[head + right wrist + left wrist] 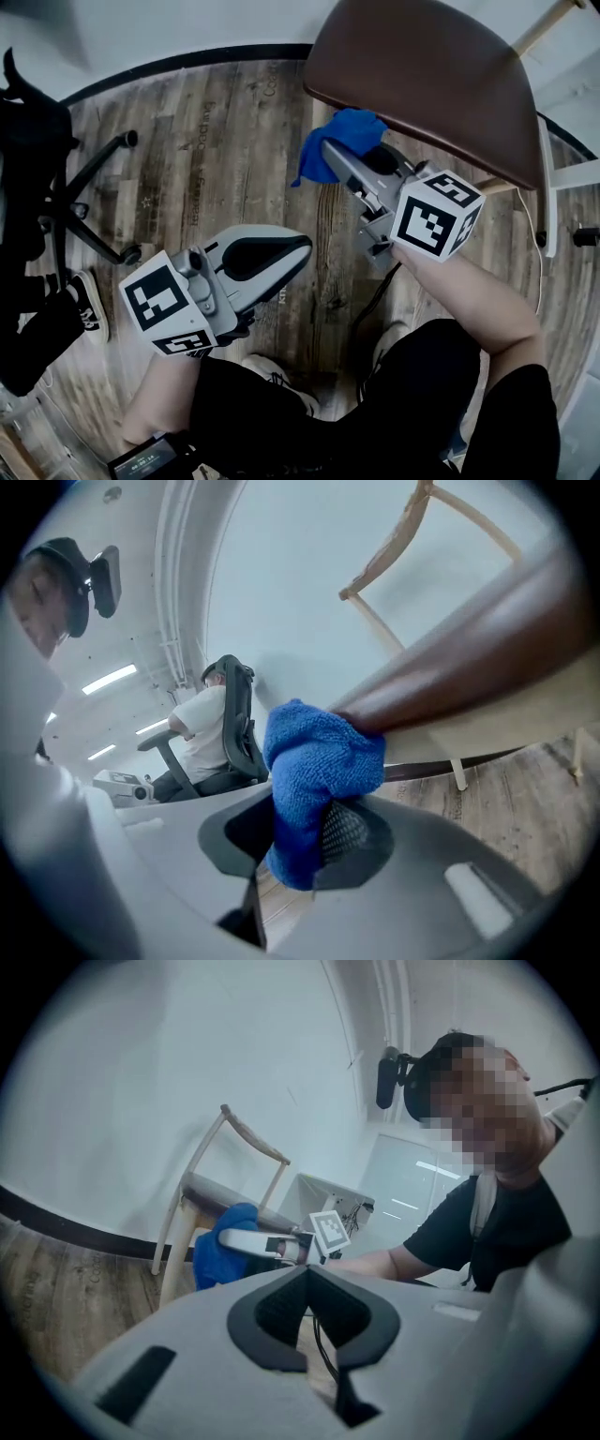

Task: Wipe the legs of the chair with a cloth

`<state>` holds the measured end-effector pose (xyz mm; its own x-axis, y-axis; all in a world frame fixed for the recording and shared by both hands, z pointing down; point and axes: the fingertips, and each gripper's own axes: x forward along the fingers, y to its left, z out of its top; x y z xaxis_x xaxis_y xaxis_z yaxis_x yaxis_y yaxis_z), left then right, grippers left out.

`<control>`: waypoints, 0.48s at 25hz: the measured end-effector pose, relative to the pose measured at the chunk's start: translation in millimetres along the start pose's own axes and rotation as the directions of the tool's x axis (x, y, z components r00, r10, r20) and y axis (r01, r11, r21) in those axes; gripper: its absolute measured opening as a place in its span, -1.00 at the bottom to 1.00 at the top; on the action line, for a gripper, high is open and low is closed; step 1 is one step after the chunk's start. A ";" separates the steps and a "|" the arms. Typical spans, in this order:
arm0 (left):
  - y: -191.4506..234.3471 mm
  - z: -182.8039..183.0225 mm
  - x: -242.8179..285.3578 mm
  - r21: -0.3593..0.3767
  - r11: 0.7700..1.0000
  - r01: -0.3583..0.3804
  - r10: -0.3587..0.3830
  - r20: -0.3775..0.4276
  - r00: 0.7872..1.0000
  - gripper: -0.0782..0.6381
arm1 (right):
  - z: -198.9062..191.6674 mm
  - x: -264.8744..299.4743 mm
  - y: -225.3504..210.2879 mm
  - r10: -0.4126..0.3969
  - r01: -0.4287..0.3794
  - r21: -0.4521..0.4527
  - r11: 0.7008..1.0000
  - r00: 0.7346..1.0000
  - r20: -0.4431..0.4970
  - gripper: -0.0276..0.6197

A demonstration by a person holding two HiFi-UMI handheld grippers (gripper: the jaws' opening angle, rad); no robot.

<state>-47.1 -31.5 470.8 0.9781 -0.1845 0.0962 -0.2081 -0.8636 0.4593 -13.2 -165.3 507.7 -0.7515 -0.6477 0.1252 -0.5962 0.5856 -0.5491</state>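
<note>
The wooden chair with a brown seat (431, 75) stands at the upper right of the head view. Its pale legs (176, 1251) show in the left gripper view, and one far leg (457, 772) in the right gripper view. My right gripper (330, 150) is shut on a blue cloth (342, 136), which it holds against the seat's front edge just under the rim. The cloth (314, 780) bulges out between the right gripper's jaws (300, 803), touching the seat's underside (469, 658). My left gripper (302, 246) hangs lower left, shut and empty, its jaws (307, 1271) pointing toward the chair.
A black office chair base (94, 206) and a person's shoe (89, 300) sit at the left. A dark cable (370, 305) runs over the wood floor by my feet. A white frame (547, 187) stands right of the chair. A seated person (211, 733) is in the background.
</note>
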 end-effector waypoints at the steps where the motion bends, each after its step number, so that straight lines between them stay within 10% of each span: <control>1: -0.6 1.8 4.2 0.004 1.000 0.001 -0.001 0.004 1.000 -0.79 | 1.0 -9.6 1.1 0.004 -0.004 0.010 1.000 1.000 -0.003 -0.62; 12: -17.0 8.5 60.3 0.124 0.991 0.041 -0.038 -0.027 0.999 -0.79 | 65.3 -159.7 6.2 -0.074 0.078 -0.019 0.997 0.984 0.163 -0.62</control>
<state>15.4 -31.9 461.2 0.9850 -0.1391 0.1023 -0.1666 -0.9218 0.3500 121.5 -90.0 430.4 -0.6494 -0.7599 0.0295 -0.6585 0.5426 -0.5215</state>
